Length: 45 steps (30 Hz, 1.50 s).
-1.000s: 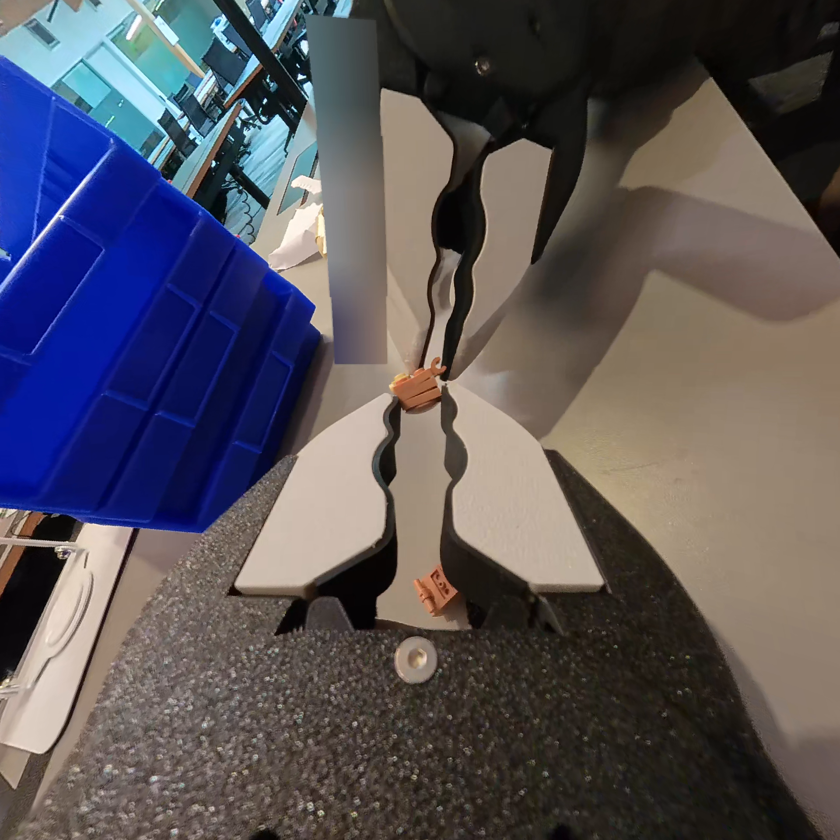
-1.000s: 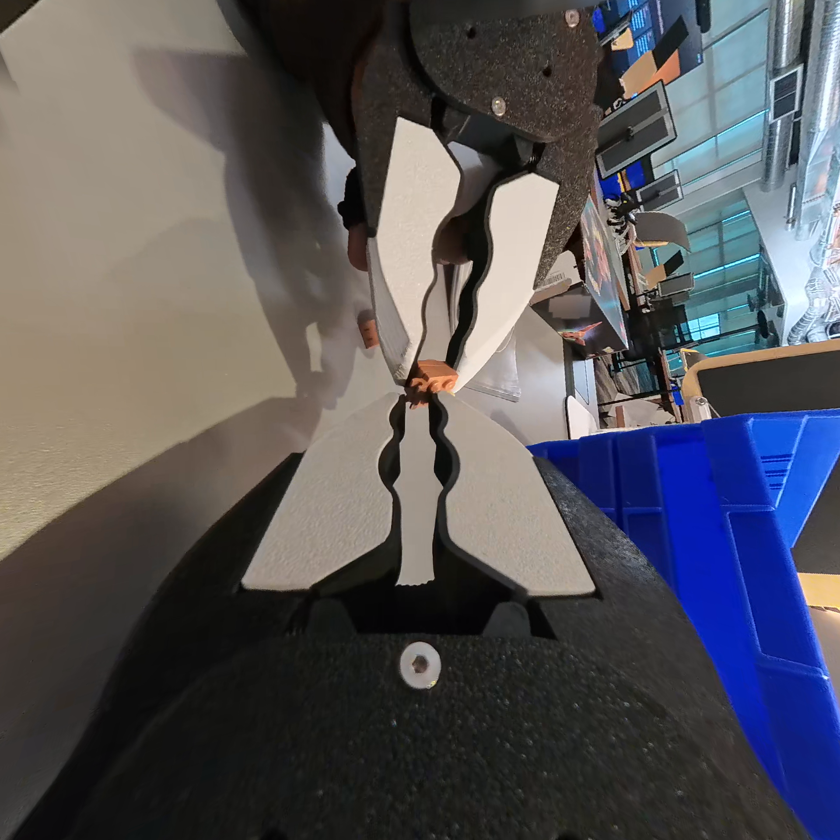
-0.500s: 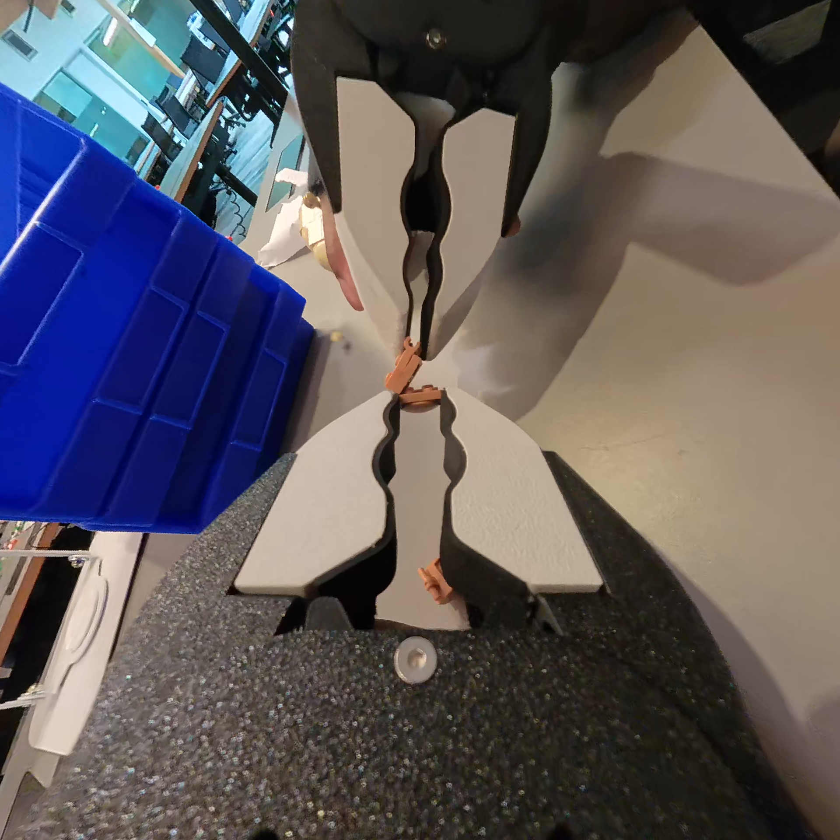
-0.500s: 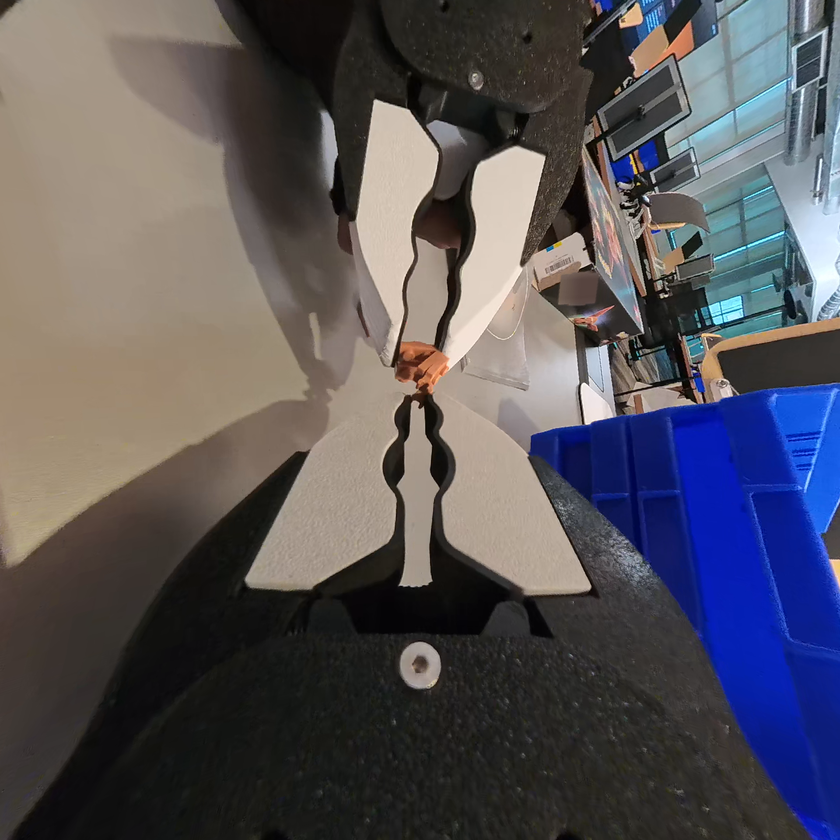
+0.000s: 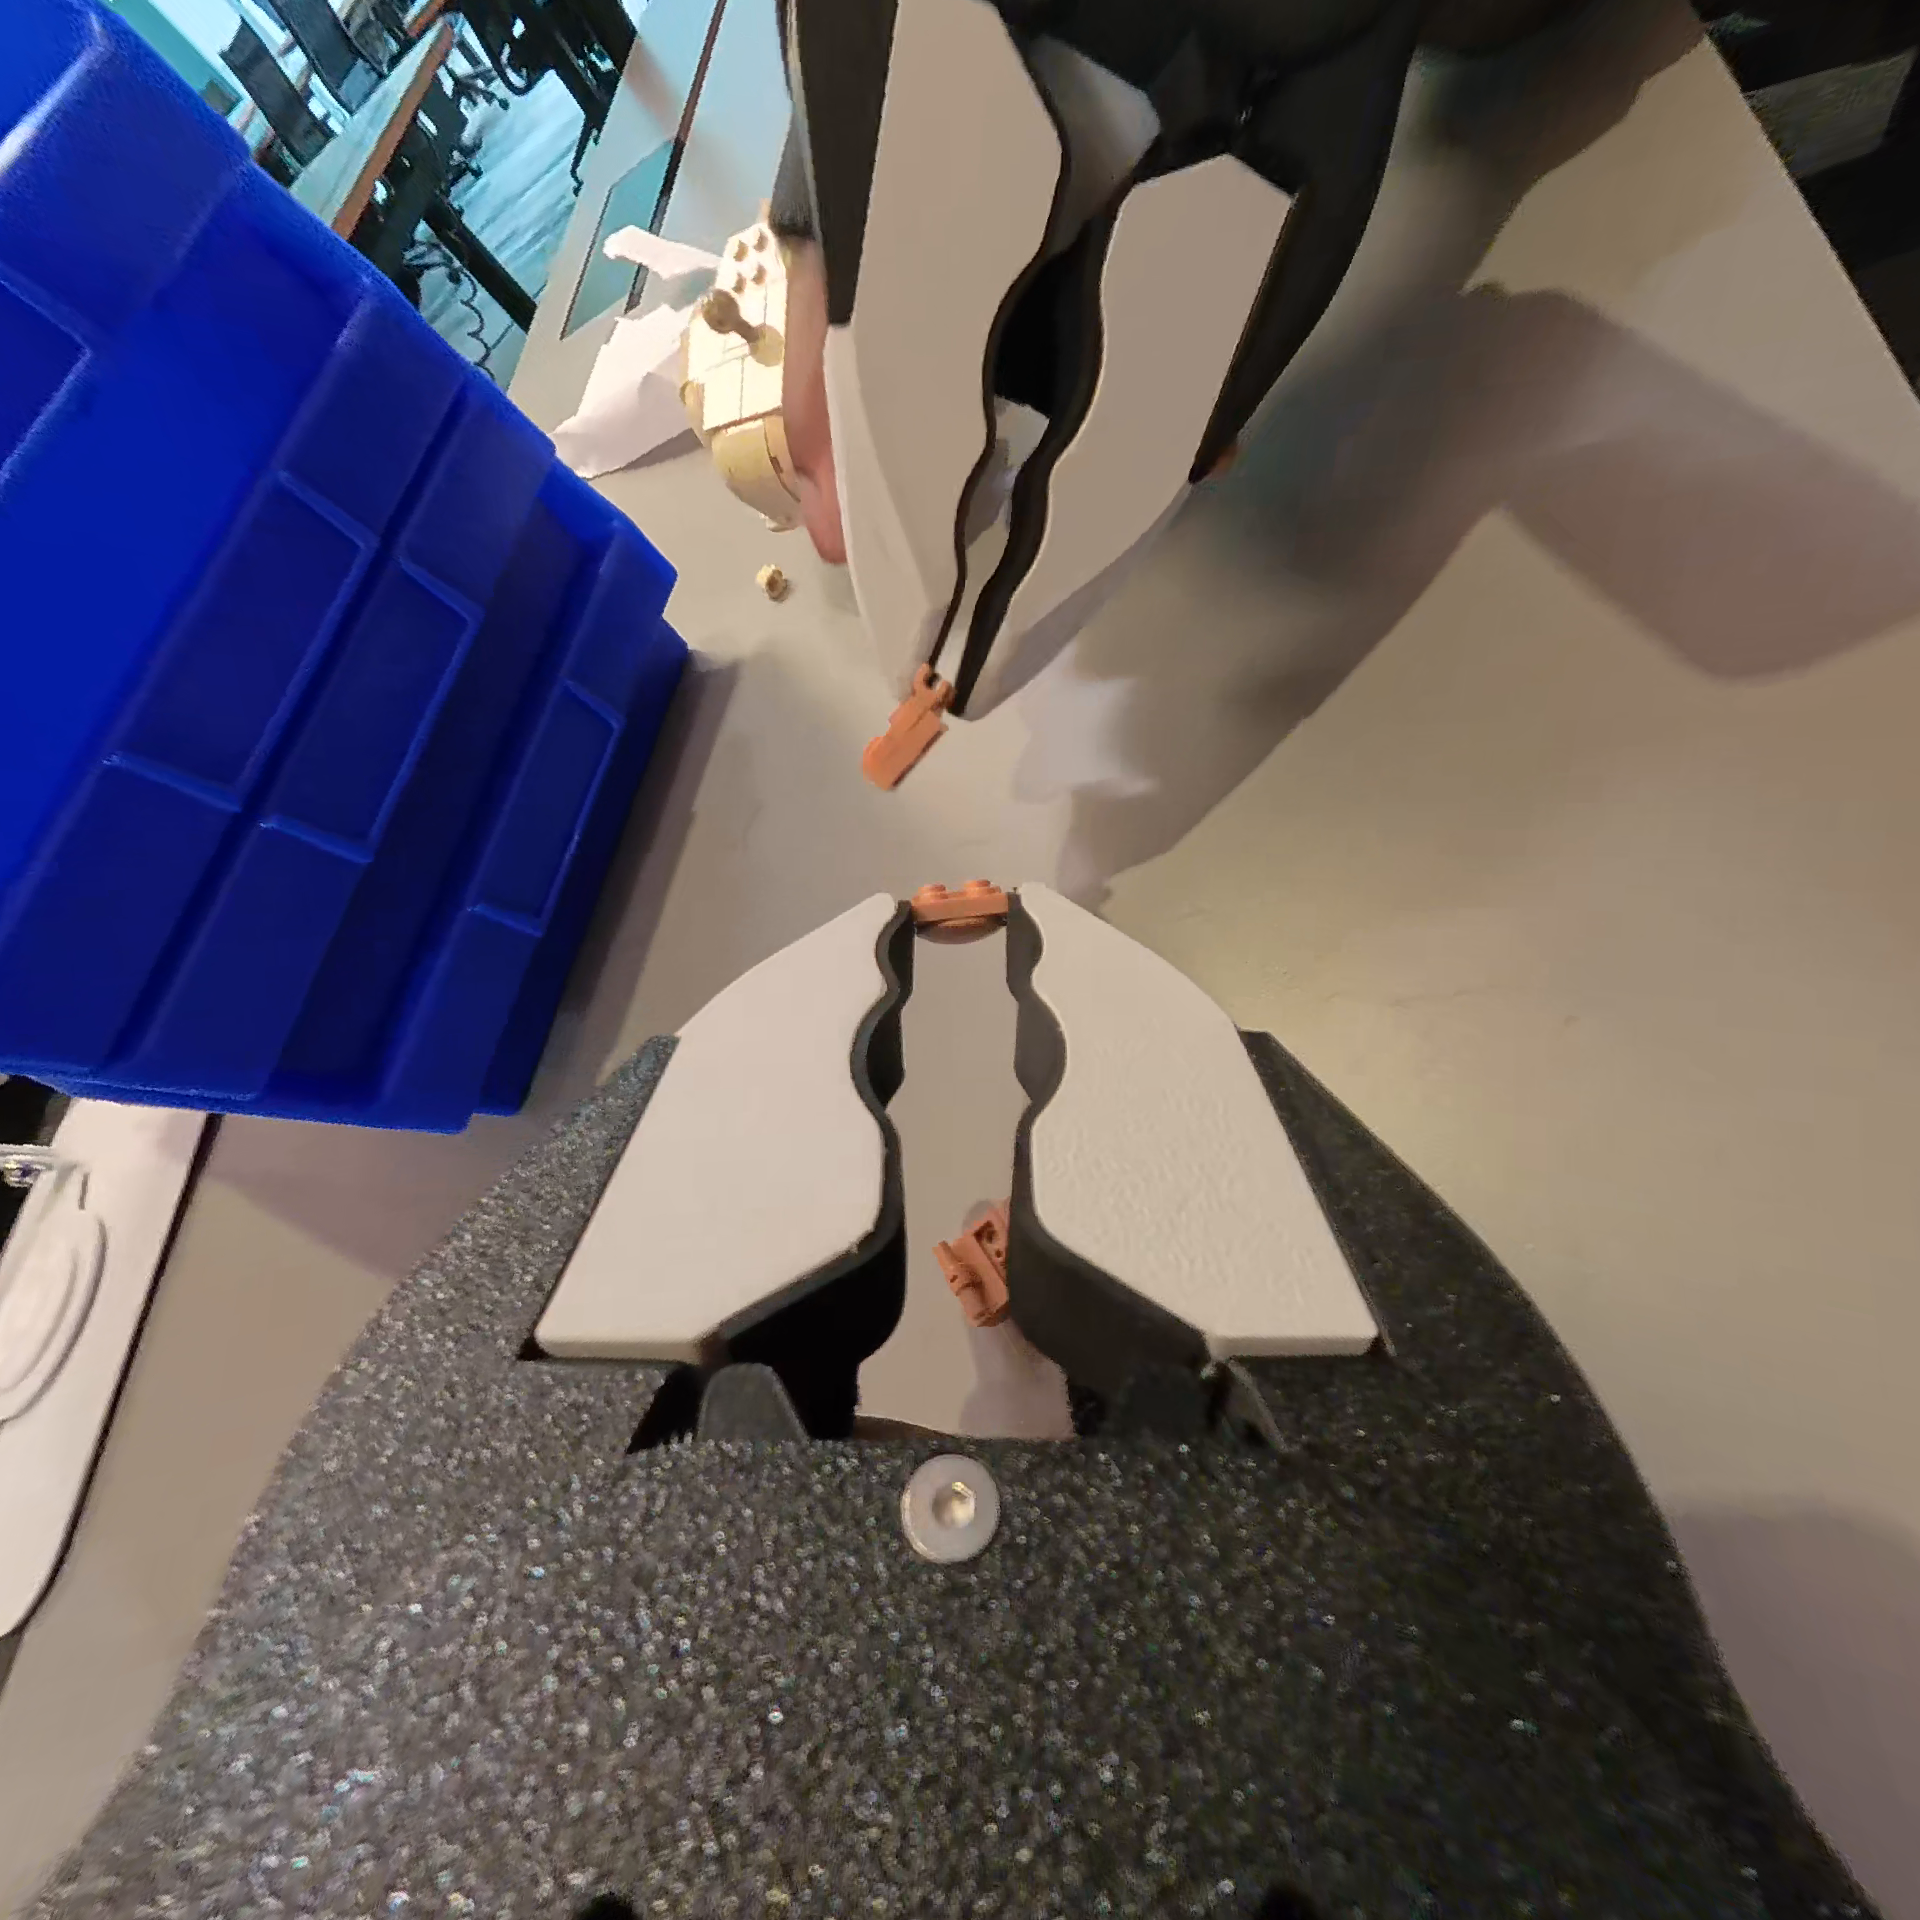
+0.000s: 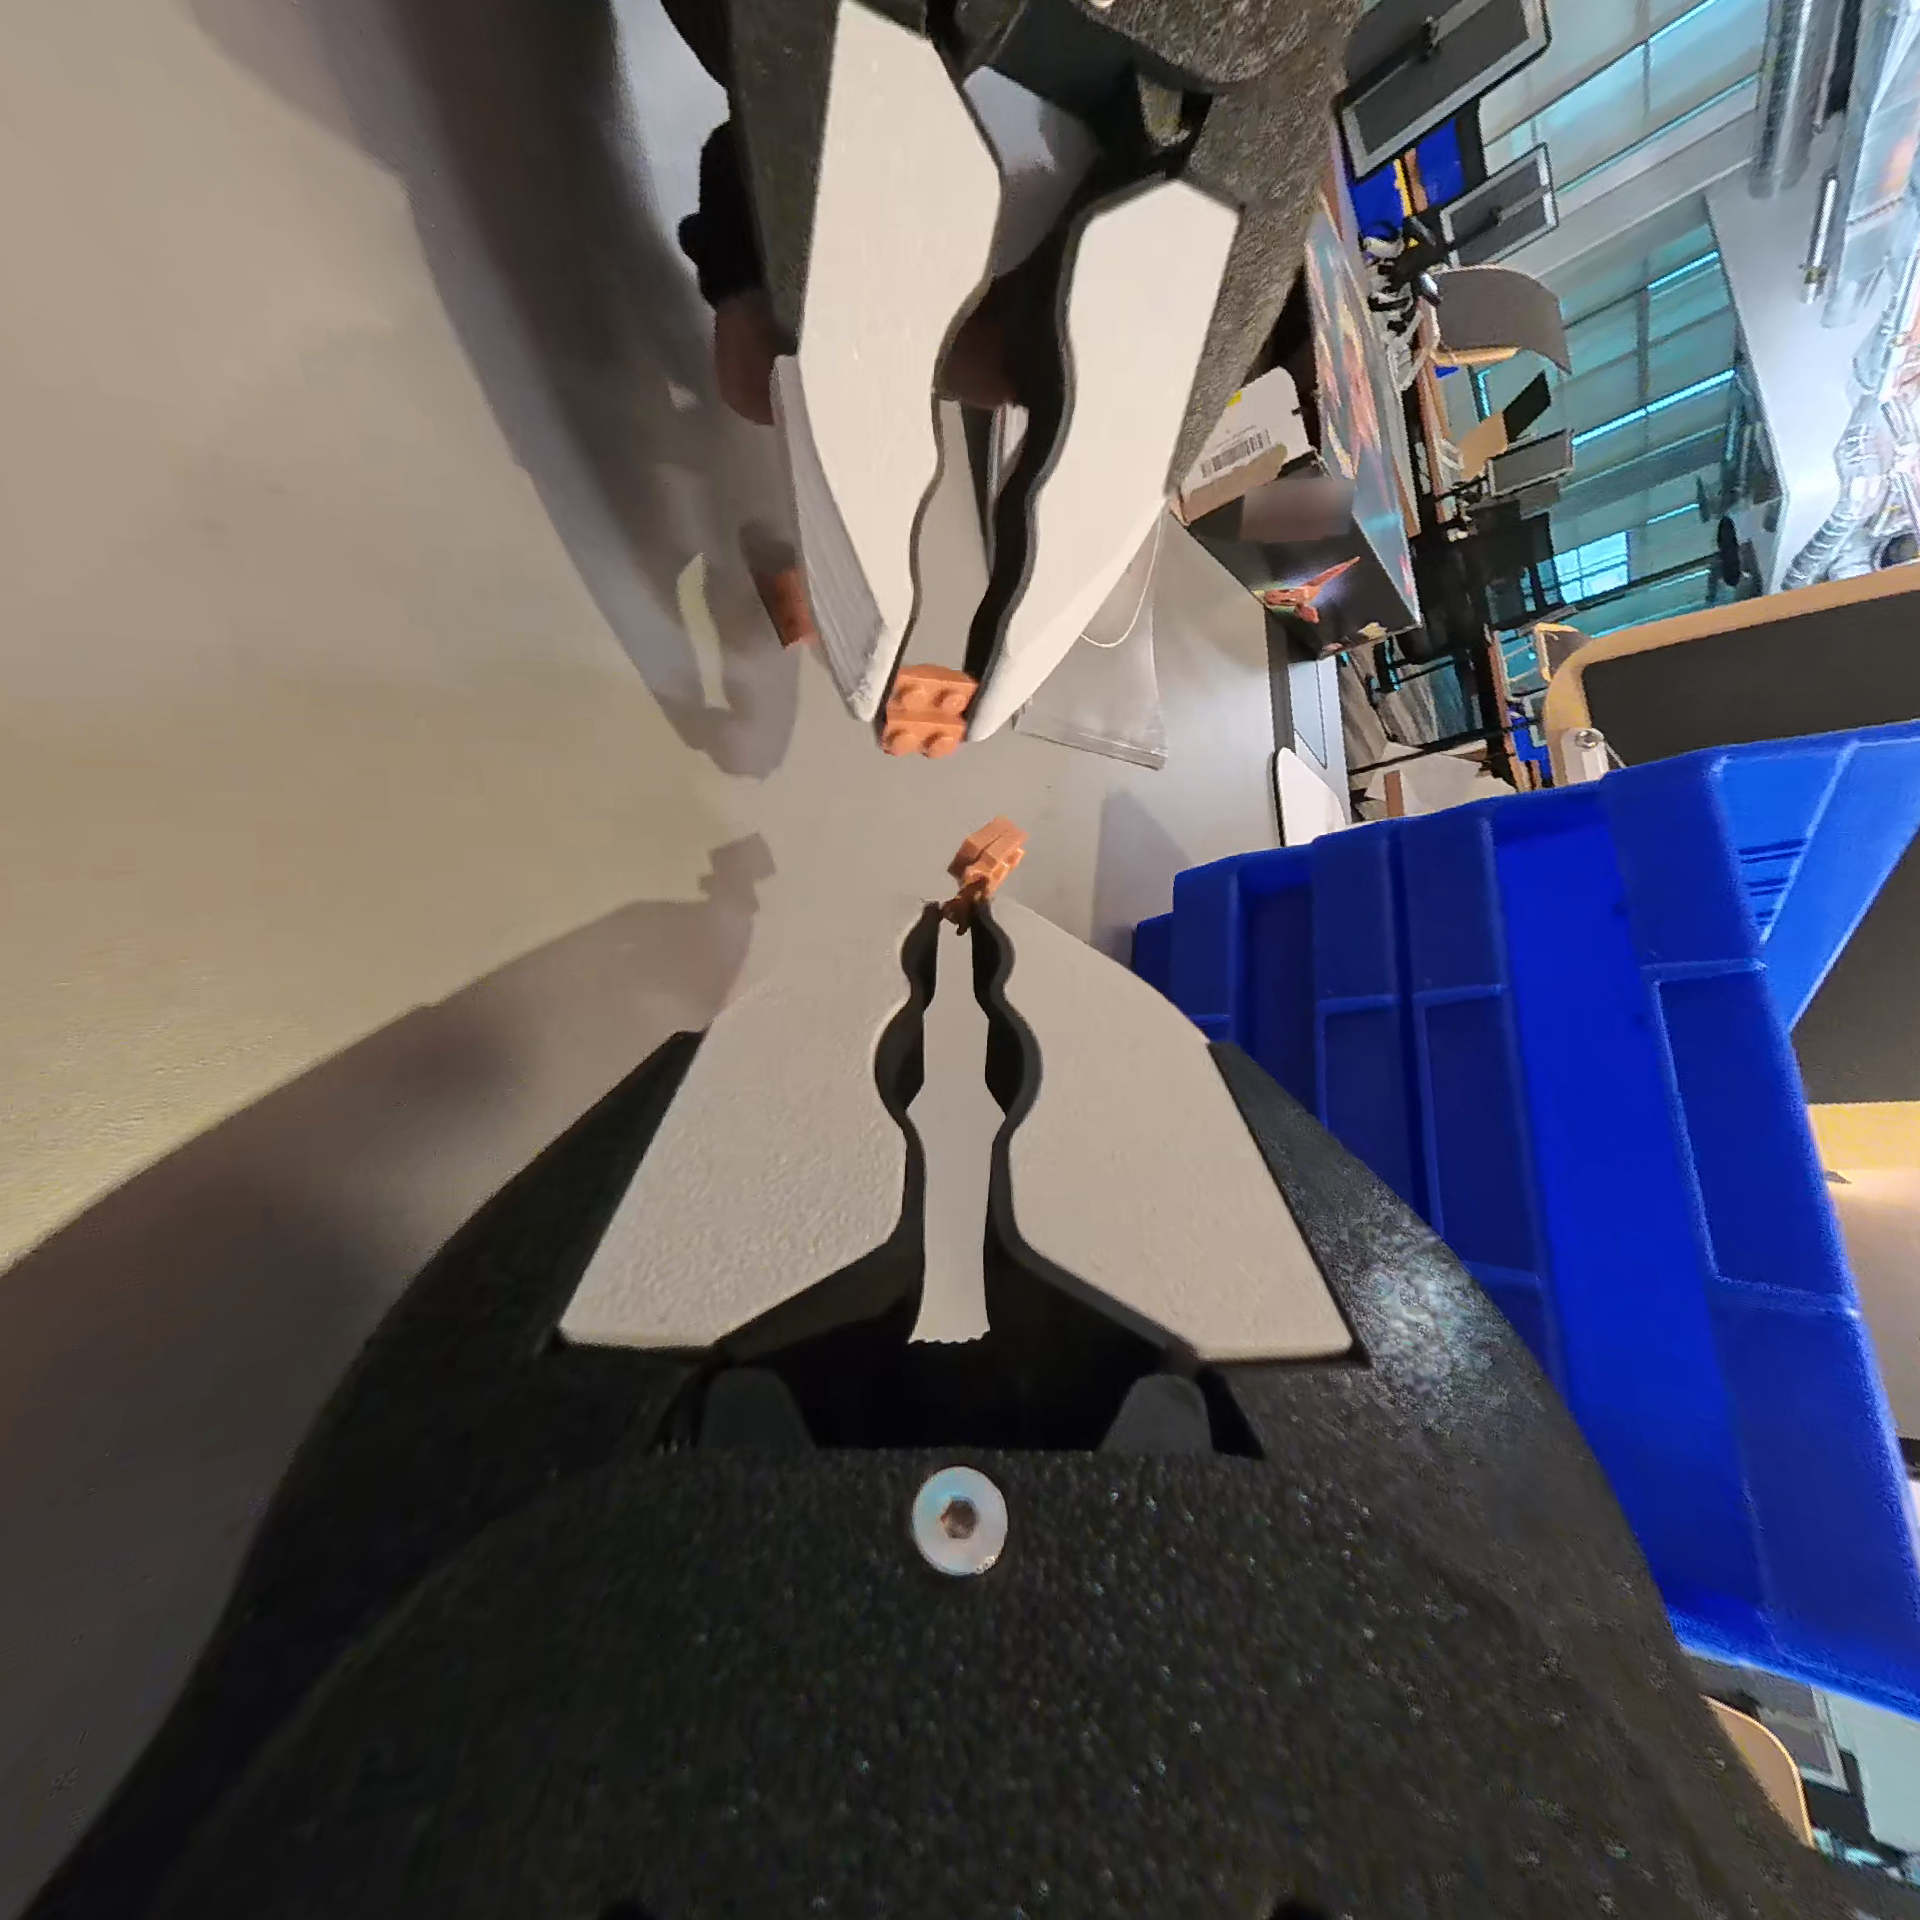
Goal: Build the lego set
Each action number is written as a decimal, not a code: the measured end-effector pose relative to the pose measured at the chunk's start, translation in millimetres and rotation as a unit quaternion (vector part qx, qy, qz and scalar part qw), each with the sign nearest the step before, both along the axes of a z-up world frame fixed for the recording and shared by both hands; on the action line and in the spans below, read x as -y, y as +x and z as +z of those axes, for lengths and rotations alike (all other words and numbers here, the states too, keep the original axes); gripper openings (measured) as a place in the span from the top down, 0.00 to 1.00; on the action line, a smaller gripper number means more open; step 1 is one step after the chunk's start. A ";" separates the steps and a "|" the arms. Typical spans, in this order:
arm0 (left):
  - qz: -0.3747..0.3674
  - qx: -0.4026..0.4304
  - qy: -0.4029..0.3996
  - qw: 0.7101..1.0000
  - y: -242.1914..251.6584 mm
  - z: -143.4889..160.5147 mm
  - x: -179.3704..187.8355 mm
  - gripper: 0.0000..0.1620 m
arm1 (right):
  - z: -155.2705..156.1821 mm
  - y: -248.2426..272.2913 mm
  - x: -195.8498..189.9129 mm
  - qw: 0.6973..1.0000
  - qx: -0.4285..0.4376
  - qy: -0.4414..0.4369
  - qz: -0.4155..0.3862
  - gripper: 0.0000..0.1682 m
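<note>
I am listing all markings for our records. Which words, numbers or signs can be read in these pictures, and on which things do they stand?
None is readable.
Barcode sticker on a white carton: too small to read.
Printed colourful box: blurred.
Blue bin: no writing seen.

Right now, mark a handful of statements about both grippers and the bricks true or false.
1. The left gripper holds a brown plate at its tips. True.
2. The right gripper is empty. False: it pinches a small brown clip piece.
3. The two held pieces are joined. False: a gap of bare table shows between them.
4. A blue bin stands beside the grippers. True.
5. A third brown piece lies on the table under the left gripper. True.
</note>
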<state>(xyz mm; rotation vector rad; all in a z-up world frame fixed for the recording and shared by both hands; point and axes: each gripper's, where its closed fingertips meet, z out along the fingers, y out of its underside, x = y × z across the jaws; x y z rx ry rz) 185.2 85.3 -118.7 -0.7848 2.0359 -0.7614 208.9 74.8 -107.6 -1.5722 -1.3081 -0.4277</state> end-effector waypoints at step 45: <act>0.025 0.125 -0.040 0.991 8.6 41.9 8.1 0.89 | 29.6 -23.9 -4.7 0.974 0.063 0.209 -0.052 0.97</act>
